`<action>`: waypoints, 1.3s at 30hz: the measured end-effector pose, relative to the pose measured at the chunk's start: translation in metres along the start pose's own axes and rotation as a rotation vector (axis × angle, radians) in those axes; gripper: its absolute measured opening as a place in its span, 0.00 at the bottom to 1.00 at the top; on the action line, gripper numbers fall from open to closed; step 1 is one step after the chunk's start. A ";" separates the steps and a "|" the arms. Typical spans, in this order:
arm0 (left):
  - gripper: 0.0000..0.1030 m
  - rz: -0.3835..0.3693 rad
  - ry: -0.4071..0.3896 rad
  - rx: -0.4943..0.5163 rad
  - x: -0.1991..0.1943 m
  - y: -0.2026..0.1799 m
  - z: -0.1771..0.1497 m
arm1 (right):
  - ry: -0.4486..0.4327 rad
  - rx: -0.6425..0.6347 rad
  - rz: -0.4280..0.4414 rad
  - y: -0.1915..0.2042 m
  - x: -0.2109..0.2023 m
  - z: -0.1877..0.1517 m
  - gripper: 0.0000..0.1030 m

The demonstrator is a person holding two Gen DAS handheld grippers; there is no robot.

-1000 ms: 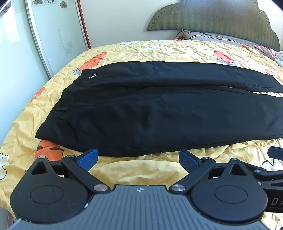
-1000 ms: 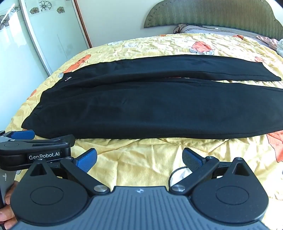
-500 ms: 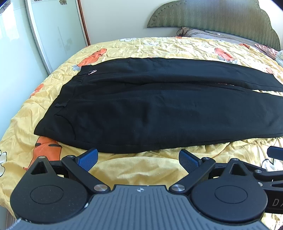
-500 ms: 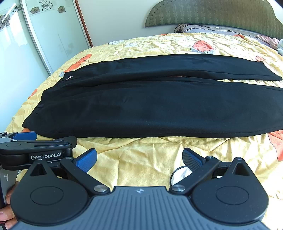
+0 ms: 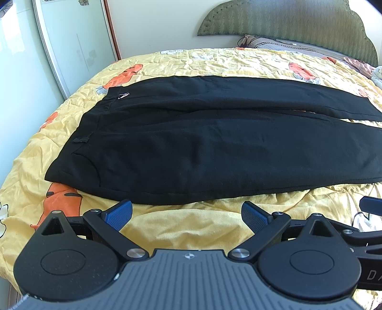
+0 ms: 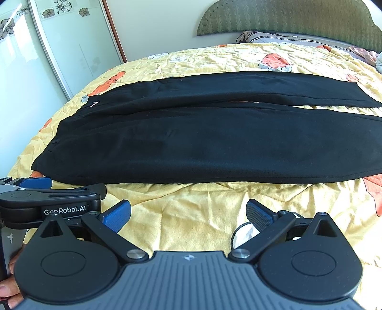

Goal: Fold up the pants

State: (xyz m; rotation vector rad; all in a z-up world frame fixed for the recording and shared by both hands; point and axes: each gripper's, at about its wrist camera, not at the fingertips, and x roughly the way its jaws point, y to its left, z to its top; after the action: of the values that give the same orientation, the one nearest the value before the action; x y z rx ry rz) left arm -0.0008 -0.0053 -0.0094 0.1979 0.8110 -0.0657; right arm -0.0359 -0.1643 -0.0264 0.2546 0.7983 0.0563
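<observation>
Both wrist cameras sit low at the bed's near edge, facing across the yellow carrot-print quilt [image 5: 191,229] toward the green padded headboard [image 6: 286,21]. Both share the flat black pants [image 5: 203,147], close ahead; the right view sits further right.

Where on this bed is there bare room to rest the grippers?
Free: the yellow quilt strip between the black pants and the near edge, and the band between the pants and the green headboard. Crowded: the middle, covered by the pants.
</observation>
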 end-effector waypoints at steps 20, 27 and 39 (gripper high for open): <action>0.97 -0.008 0.007 -0.001 0.000 0.000 -0.001 | 0.002 0.002 0.005 0.001 -0.001 -0.002 1.00; 0.97 -0.007 0.010 -0.002 0.000 0.000 -0.003 | 0.004 0.003 0.007 0.001 0.000 -0.001 1.00; 0.97 -0.006 0.017 0.002 0.005 0.001 -0.001 | 0.009 0.010 0.019 0.000 0.003 -0.001 1.00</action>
State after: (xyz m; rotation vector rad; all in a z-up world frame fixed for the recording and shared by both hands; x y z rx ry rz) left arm 0.0022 -0.0044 -0.0141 0.1978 0.8288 -0.0706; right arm -0.0349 -0.1633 -0.0288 0.2713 0.8053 0.0715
